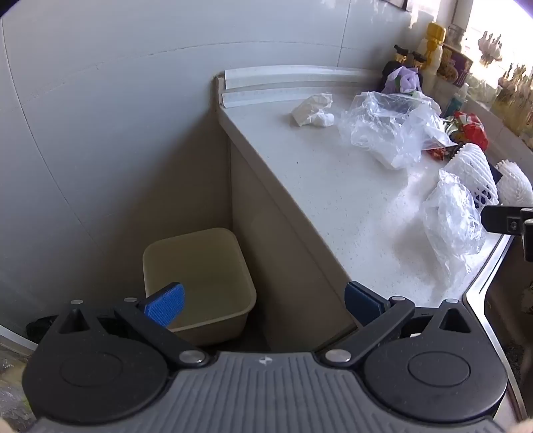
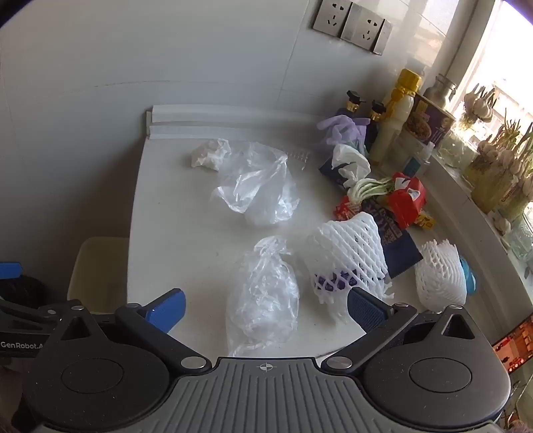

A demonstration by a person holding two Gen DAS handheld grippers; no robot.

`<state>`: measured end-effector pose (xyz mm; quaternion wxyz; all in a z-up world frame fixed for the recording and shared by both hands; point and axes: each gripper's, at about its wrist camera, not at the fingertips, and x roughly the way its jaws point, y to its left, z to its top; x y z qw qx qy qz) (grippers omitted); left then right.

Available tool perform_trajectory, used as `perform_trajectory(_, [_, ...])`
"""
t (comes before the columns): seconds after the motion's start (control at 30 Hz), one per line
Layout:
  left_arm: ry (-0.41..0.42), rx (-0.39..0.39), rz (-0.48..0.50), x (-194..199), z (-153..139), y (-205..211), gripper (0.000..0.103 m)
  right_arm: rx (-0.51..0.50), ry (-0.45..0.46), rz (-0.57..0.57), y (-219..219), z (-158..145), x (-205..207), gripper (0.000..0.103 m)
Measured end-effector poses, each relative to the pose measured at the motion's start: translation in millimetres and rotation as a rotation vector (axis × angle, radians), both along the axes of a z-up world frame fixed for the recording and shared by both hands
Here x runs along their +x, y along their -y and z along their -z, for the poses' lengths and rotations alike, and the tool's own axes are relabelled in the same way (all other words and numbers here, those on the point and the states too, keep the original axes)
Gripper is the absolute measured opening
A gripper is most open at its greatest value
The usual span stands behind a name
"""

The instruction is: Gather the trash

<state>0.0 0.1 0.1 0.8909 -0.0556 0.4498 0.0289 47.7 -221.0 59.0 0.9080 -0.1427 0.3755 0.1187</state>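
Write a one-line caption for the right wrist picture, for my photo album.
Open right claw hovers over a crumpled clear plastic bag on a white counter littered with foam fruit nets and tissue.

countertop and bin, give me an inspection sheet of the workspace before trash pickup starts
surface: white countertop, littered, bare at its left edge
job's things: crumpled tissue near the back; clear plastic bag mid-counter; second crumpled plastic bag nearest the right gripper; two white foam nets; beige bin on the floor beside the counter, looks empty
clutter: bottles, purple glove, red packets along the right
grippers: left gripper open above the bin; right gripper open over the near bag, holding nothing
cables: nothing seen
surroundings: wall sockets, sunlit window sill with garlic
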Motion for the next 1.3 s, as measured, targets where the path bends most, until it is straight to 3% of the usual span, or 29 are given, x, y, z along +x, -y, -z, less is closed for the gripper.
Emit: perform_trajectory(1.3, [0.017,0.004,0.009,-0.3,-3.6,2.4,0.102,-0.002,-0.024,-0.001,-0.2,2.9,5.1,0.103])
